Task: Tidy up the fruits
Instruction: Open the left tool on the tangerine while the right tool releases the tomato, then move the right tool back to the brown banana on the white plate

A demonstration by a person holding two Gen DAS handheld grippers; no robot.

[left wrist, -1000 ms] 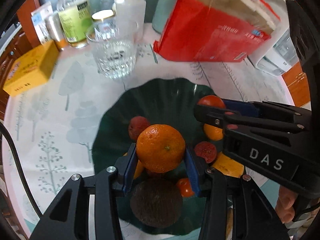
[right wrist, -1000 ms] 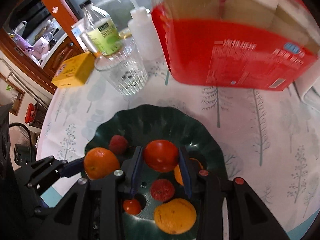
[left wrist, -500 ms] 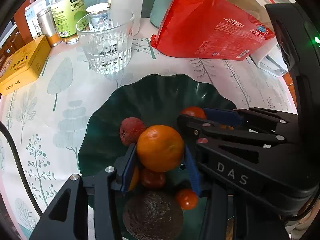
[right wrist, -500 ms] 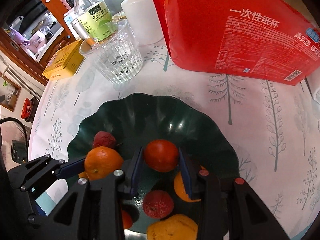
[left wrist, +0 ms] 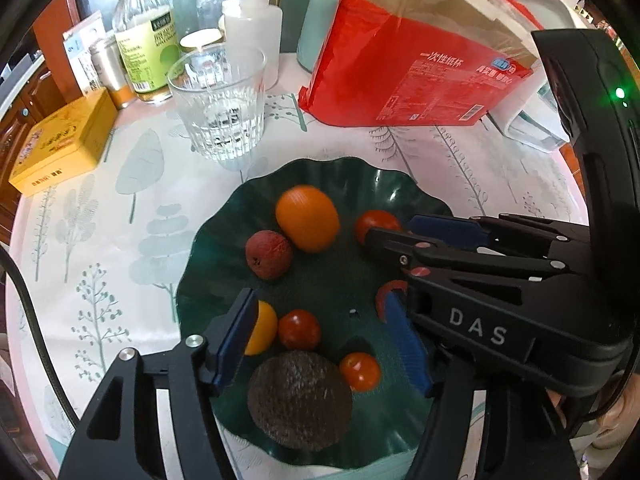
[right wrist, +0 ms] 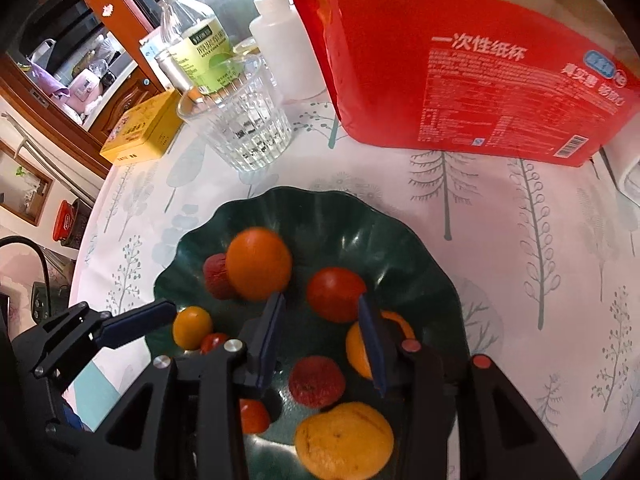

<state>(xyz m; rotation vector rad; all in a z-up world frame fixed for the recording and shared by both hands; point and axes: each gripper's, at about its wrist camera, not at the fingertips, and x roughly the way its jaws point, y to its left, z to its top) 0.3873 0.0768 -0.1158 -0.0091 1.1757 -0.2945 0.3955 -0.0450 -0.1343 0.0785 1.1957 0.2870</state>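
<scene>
A dark green wavy plate (left wrist: 400, 184) (right wrist: 420, 248) holds several fruits. The orange (left wrist: 308, 218) (right wrist: 258, 264) lies free in it beside a rough red fruit (left wrist: 268, 254). My left gripper (left wrist: 320, 296) hangs over the plate's near side with its jaws opening. Its pads press on nothing, and a small tomato (left wrist: 299, 329) and an avocado (left wrist: 300, 400) lie below the gap. My right gripper (right wrist: 320, 300) (left wrist: 394, 228) stands narrowly open. A red tomato (right wrist: 336, 294) (left wrist: 376, 224) rests at its fingertips, with a gap showing on the left side.
A ribbed glass tumbler (left wrist: 220, 108) stands just beyond the plate. A red pack of paper cups (left wrist: 408, 80) is at the back right and a yellow box (left wrist: 60, 148) at the left. Bottles (left wrist: 146, 48) line the back edge, and a white container (left wrist: 536, 128) sits far right.
The left jaws have spread and let go of the orange, which now lies toward the plate's far side. The red tomato has slipped forward from between the right pads.
</scene>
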